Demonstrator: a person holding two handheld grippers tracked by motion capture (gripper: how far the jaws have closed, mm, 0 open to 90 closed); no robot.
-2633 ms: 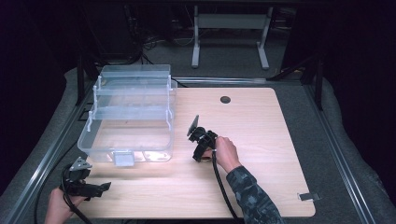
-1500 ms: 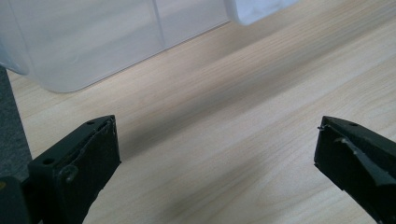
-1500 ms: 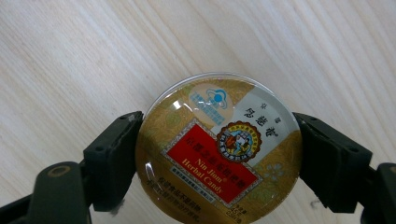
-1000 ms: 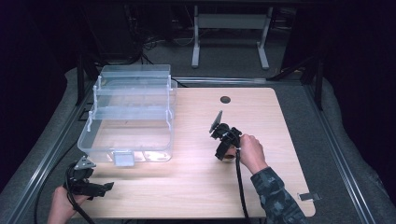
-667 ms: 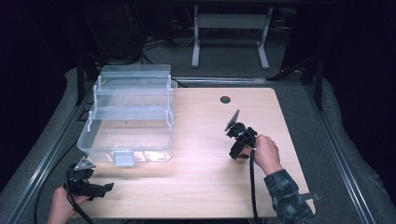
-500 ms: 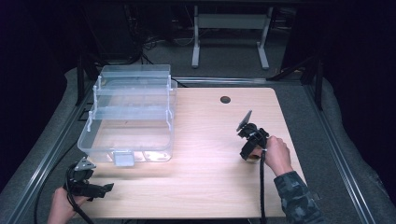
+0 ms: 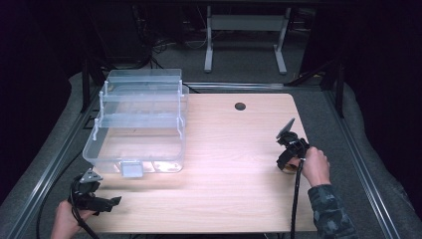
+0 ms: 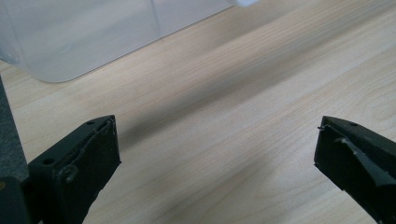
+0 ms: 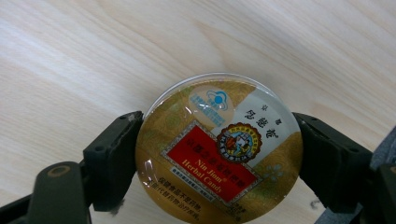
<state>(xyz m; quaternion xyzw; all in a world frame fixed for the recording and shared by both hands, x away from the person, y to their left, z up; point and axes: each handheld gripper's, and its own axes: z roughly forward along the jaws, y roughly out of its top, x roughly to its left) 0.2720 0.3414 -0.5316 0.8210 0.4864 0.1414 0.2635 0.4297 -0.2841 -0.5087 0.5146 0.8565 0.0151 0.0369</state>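
Note:
A round gold candy tin (image 9: 219,149) with a red label sits flat between the pads of my right gripper (image 9: 218,156), which is shut on its sides just above the wooden table (image 9: 140,46). In the high view the right gripper (image 7: 287,164) is near the table's right edge, with a hand behind it. My left gripper (image 7: 99,201) rests at the front left corner. Its jaws stand wide apart over bare wood, open with nothing between them (image 8: 217,140). A clear plastic tiered box (image 7: 139,124) stands open at the left of the table.
A dark round grommet hole (image 7: 240,106) lies at the back of the table. Grey padded flooring and metal rails run around the table; a white metal stand (image 7: 244,30) is behind it. The clear box's lower corner (image 8: 70,42) is close ahead of the left gripper.
My right gripper has travelled from beside the clear box across to the table's right edge, carrying the tin. The left gripper has stayed put.

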